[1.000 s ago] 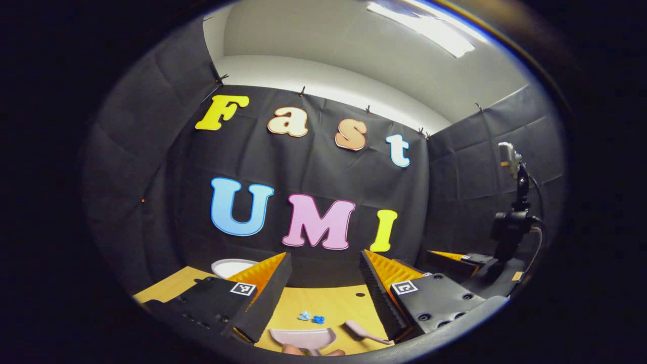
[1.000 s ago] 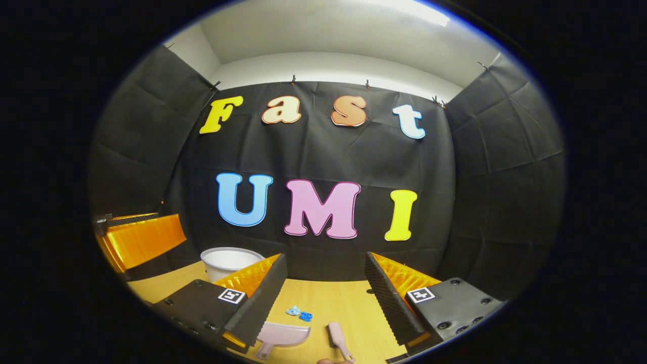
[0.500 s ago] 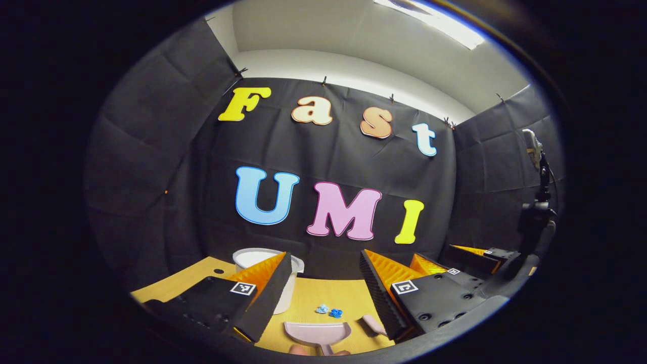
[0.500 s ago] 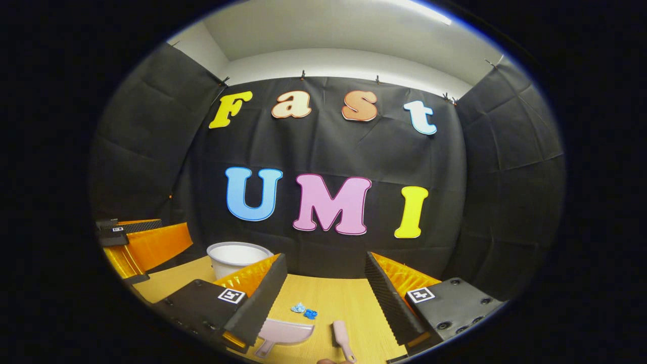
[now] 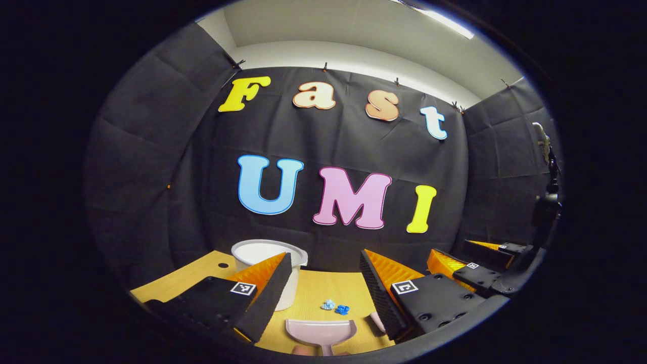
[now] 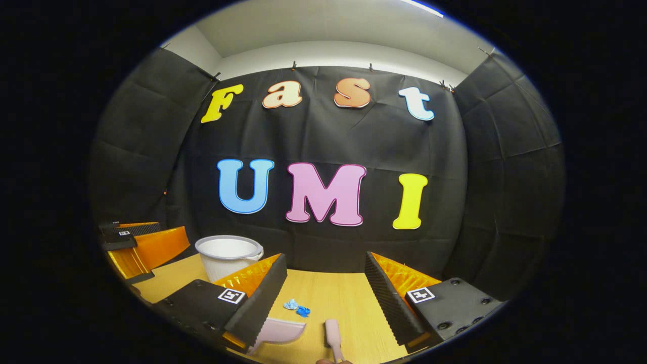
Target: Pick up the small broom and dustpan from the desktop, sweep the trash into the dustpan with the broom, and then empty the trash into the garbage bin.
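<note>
I am holding both grippers level above the desk (image 6: pixel 349 298), facing the wall. My left gripper (image 5: pixel 323 285) is hanging wide open and empty over the dustpan (image 5: pixel 319 331). My right gripper (image 6: pixel 326 288) is gaping empty over the broom (image 6: pixel 333 333). Blue trash (image 5: pixel 335 306) is lying just beyond the dustpan, the bin (image 6: pixel 227 255) far left.

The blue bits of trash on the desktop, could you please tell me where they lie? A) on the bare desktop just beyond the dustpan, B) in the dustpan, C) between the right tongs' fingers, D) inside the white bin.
A: the blue trash lies on the wooden desktop just past the pink dustpan, apart from the white bin.
</note>
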